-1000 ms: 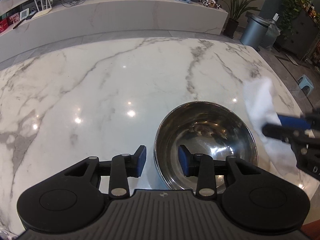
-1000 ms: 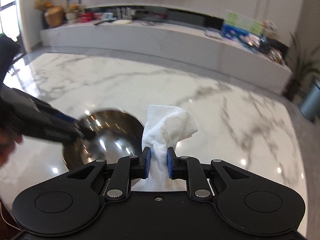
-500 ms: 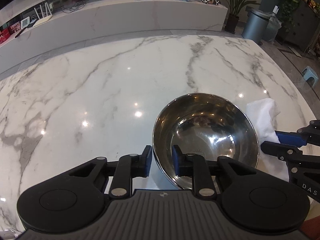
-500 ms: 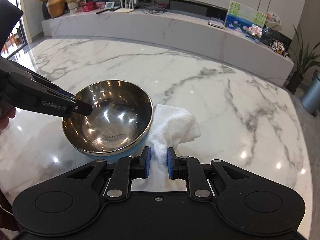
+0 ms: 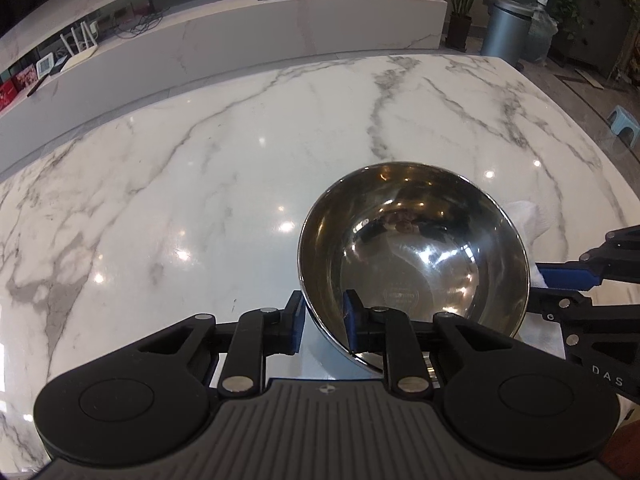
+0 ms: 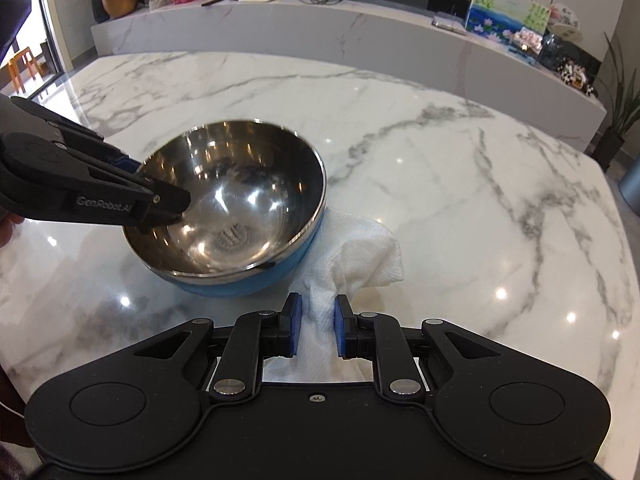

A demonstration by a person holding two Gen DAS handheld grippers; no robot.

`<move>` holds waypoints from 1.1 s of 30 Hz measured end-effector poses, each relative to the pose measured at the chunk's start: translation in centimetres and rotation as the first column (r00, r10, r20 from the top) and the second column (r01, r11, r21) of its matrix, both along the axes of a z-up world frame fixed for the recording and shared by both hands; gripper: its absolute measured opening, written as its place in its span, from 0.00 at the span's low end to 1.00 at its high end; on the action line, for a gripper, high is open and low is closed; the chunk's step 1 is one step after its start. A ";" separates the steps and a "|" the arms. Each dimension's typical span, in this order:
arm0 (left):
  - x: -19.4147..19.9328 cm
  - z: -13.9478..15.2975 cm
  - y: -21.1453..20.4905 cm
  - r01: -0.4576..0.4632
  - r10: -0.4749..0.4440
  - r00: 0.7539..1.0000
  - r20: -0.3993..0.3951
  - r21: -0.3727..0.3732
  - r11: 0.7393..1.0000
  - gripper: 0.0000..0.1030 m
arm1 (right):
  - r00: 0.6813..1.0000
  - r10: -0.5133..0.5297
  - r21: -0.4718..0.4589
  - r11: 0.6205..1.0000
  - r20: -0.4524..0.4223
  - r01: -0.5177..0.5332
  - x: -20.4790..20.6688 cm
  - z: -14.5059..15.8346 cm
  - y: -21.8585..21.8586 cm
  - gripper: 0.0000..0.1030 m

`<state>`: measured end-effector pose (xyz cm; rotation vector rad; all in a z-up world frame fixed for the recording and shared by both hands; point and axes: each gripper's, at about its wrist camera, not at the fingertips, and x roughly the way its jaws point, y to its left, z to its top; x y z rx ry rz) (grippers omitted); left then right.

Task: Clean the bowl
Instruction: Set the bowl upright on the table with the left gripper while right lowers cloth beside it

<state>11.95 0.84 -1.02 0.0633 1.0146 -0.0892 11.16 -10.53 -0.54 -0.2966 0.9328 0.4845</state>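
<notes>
Marble table point(image 5: 240, 168), long marble counter point(image 6: 360, 40) behind.

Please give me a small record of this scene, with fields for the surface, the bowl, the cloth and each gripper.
surface: white marble table
bowl: steel inside, blue outside, on the table, tilted, empty
cloth: white, beside the bowl, touching it
left gripper: shut on the bowl's near rim, one finger inside, one outside
right gripper: shut on the cloth

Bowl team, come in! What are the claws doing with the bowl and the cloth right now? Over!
Left claw clamped on bowl rim, one finger inside, one outside. Right claw pinching white cloth, beside bowl, not in it yet. Bowl tilted on marble table. Nothing blocking.
</notes>
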 end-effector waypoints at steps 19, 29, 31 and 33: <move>-0.6 -0.5 0.3 -0.008 0.008 0.999 -0.031 -0.018 1.000 0.24 | 0.999 0.026 -0.029 0.999 -0.018 -0.027 -0.3 -0.6 1.1 0.15; -0.6 -0.6 0.0 0.050 -0.049 0.999 -0.007 0.039 0.998 0.19 | 0.999 0.008 -0.004 1.000 0.034 -0.008 -0.4 0.6 0.5 0.15; -0.6 -0.5 -0.1 0.073 -0.073 0.997 0.004 0.063 0.995 0.19 | 0.999 0.007 0.013 1.000 0.050 -0.007 -0.4 1.2 0.3 0.15; -0.5 -0.5 -0.1 0.077 -0.077 0.997 0.010 0.074 0.994 0.18 | 0.998 0.009 0.024 1.000 0.054 -0.011 -0.4 1.5 0.1 0.15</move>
